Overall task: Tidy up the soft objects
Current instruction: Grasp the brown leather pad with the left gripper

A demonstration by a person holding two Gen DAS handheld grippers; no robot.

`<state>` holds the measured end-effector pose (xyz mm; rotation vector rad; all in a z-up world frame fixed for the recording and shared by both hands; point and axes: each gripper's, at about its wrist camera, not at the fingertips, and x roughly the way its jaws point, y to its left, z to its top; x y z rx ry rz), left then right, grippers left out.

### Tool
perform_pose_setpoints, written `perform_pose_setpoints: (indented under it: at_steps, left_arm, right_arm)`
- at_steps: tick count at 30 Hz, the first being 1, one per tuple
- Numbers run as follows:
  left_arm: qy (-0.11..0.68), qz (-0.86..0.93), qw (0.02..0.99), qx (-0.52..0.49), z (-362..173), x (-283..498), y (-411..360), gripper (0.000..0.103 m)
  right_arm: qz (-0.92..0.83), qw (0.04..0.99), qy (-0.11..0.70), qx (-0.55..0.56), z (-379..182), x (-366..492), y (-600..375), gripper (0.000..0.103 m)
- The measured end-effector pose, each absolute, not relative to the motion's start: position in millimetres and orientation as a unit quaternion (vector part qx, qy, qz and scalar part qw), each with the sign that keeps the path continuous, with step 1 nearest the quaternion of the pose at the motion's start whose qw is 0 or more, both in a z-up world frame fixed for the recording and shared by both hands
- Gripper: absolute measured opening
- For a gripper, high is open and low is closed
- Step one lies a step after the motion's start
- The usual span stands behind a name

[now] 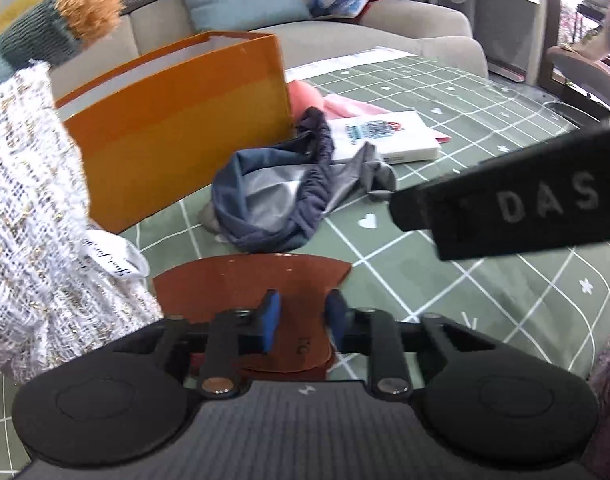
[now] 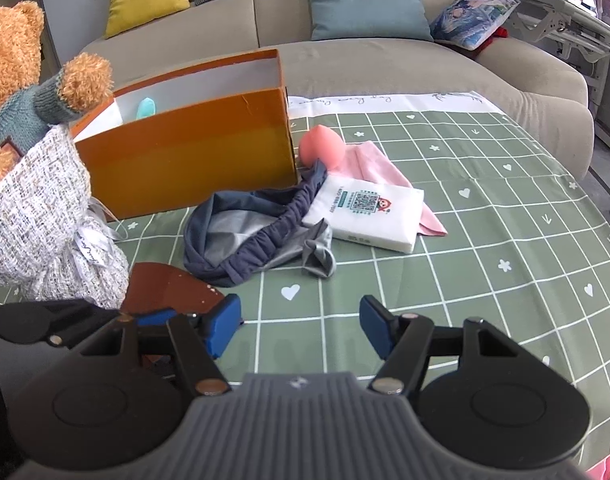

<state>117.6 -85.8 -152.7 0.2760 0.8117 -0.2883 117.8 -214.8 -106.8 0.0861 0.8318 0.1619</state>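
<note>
A crumpled grey-blue cap (image 2: 249,236) lies on the green checked cloth (image 2: 485,216), also in the left wrist view (image 1: 273,200). Behind it stand an open orange box (image 2: 193,160) (image 1: 177,132), a pink sponge ball (image 2: 321,148), a pink cloth (image 2: 377,168) and a white tissue pack (image 2: 369,212) (image 1: 385,136). A brown leather piece (image 1: 257,280) (image 2: 165,288) lies flat. My left gripper (image 1: 303,316) is narrowly open, its pads on either side of the leather piece's near edge. My right gripper (image 2: 301,328) is open and empty above the cloth.
A teddy bear (image 2: 21,92) in a white tweed bag (image 2: 37,216) stands at the left. A beige sofa (image 2: 385,60) with yellow and blue cushions lies behind. The right gripper's body (image 1: 517,196) crosses the left wrist view at right.
</note>
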Motion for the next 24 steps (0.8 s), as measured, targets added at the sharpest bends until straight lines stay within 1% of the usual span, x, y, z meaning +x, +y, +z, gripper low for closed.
perform_pose_setpoints:
  at_steps: [1, 2, 3, 4, 9, 15, 20, 24]
  left_arm:
    - [0.389, -0.145, 0.899, 0.136, -154, 117, -87, 0.017]
    - [0.387, -0.147, 0.899, 0.138, -156, 116, -89, 0.013]
    - [0.385, -0.148, 0.900, 0.142, -156, 115, -91, 0.003]
    - [0.385, -0.148, 0.900, 0.142, -156, 114, -91, 0.001]
    - [0.372, -0.142, 0.909, 0.122, -142, 107, -84, 0.001]
    - [0.372, -0.110, 0.920, 0.052, -116, 113, -67, 0.001]
    - [0.383, -0.103, 0.918, 0.013, -110, 119, -56, 0.001]
    - [0.393, -0.098, 0.915, -0.002, -111, 123, -51, 0.001]
  right_arm:
    - [0.079, 0.910, 0.404, 0.044, -107, 118, -215, 0.066]
    - [0.079, 0.910, 0.405, 0.046, -107, 118, -215, 0.065]
    - [0.079, 0.909, 0.406, 0.049, -107, 119, -216, 0.065]
    - [0.080, 0.908, 0.407, 0.051, -106, 120, -216, 0.063]
    - [0.089, 0.904, 0.414, 0.060, -102, 127, -217, 0.057]
    - [0.102, 0.909, 0.401, 0.036, -101, 157, -207, 0.048]
    - [0.107, 0.906, 0.407, 0.050, -114, 191, -199, 0.039]
    - [0.114, 0.899, 0.418, 0.067, -127, 206, -193, 0.036]
